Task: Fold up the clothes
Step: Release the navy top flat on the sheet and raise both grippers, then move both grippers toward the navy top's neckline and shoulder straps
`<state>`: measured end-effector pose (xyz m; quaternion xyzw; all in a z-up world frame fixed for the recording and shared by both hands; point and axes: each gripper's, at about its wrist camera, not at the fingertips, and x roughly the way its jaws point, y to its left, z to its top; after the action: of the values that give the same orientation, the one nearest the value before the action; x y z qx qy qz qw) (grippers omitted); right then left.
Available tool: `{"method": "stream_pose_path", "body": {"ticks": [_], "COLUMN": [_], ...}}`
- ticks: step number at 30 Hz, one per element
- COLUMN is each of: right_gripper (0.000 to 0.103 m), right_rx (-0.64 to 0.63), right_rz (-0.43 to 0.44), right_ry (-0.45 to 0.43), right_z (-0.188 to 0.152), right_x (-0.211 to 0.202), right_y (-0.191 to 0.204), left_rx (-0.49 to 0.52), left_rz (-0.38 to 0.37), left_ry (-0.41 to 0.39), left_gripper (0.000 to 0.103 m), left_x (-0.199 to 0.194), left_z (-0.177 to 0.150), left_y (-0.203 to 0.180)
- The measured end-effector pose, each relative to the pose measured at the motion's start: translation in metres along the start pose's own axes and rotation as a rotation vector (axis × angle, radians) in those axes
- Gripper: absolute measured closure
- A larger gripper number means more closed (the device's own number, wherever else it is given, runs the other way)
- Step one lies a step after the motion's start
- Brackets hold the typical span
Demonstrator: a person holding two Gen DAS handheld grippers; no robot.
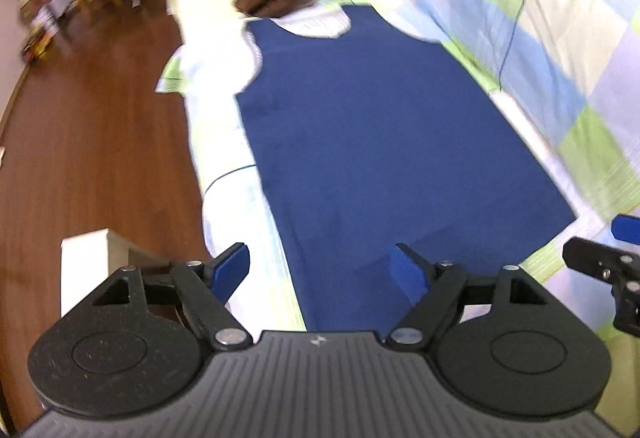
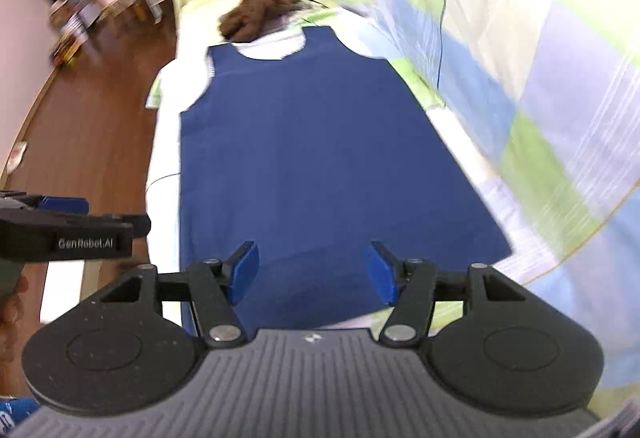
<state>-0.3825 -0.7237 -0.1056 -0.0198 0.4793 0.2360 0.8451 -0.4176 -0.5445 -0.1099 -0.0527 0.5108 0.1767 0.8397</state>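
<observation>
Navy sleeveless top point(image 1: 376, 134) lies flat on checked bedding point(image 1: 568, 38): thin, limp, light. Left gripper point(image 1: 322, 270) and right gripper point(image 2: 312, 270) gape, empty; best pinched at hem corners.

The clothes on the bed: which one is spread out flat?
The blue sleeveless top, smoothed flat just beyond both open grippers. The brown garment lies crumpled in a heap past its neckline.
</observation>
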Motion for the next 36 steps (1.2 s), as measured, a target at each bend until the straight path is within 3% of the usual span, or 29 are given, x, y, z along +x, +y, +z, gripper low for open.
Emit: {"method": "stream_pose_path", "body": {"ticks": [7, 16, 25, 36], "right_gripper": [0.035, 0.035, 0.035, 0.035], "right_rx": [-0.054, -0.097, -0.104, -0.104], "right_rz": [0.043, 0.036, 0.019, -0.006], "right_ry": [-0.036, -0.031, -0.057, -0.062], "right_z": [-0.008, -0.02, -0.022, -0.007], "right_x": [-0.074, -0.083, -0.099, -0.092], "right_y": [-0.017, -0.016, -0.008, 0.003], "left_rx": [-0.116, -0.127, -0.115, -0.095], "left_rz": [0.032, 0.021, 0.002, -0.027], "left_ry": [-0.048, -0.025, -0.041, -0.015], "left_gripper": [0.02, 0.02, 0.02, 0.02], "left_x": [-0.066, -0.112, -0.126, -0.109], "left_z": [-0.03, -0.066, -0.072, -0.056], "left_y": [0.01, 0.015, 0.007, 0.019]}}
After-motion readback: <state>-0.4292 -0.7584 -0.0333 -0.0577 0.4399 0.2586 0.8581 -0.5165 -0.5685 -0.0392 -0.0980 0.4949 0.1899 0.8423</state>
